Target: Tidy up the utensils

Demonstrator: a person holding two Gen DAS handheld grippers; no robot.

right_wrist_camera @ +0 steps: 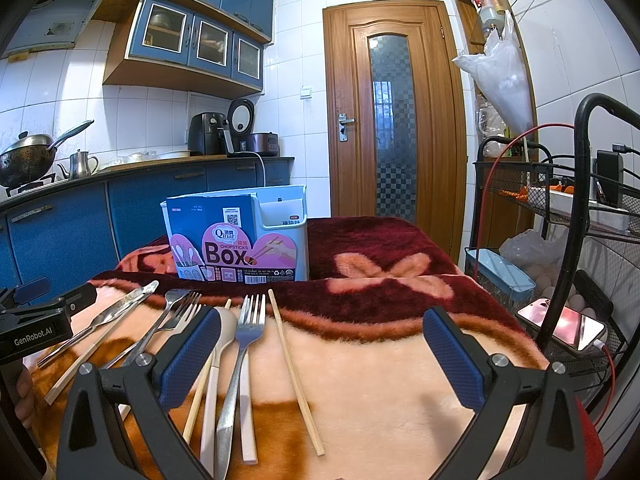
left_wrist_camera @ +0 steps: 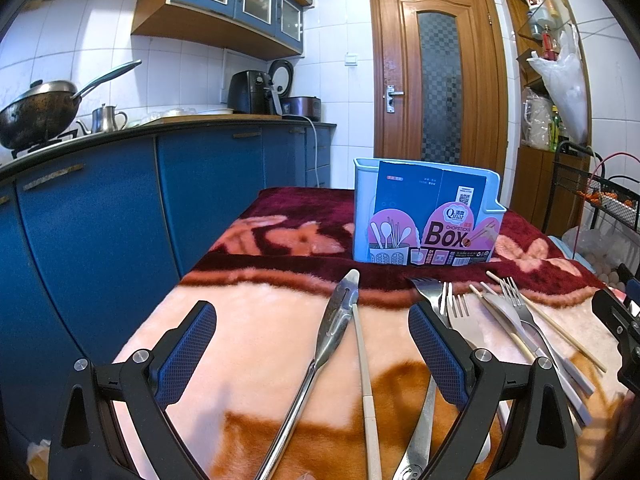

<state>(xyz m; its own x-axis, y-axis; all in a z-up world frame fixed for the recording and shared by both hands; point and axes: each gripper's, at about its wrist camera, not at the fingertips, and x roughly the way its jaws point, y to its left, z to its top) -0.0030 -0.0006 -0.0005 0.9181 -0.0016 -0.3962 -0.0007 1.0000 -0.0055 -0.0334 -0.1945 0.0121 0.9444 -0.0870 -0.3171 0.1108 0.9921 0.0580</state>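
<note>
The left tool [left_wrist_camera: 312,320] is held spread and empty above the blanket-covered bench [left_wrist_camera: 260,320]. Between its fingers, toward 12 o'clock, a metal peeler [left_wrist_camera: 334,320] and a beige chopstick [left_wrist_camera: 364,360] are seen lying side by side. At 1 o'clock the chopsticks box [left_wrist_camera: 428,216] stands upright. The right tool [right_wrist_camera: 322,334] is likewise spread, pinching nothing; forks [right_wrist_camera: 250,320], a beige spoon [right_wrist_camera: 226,326] and a wooden chopstick [right_wrist_camera: 294,368] lie toward 11 o'clock, near its left finger.
</note>
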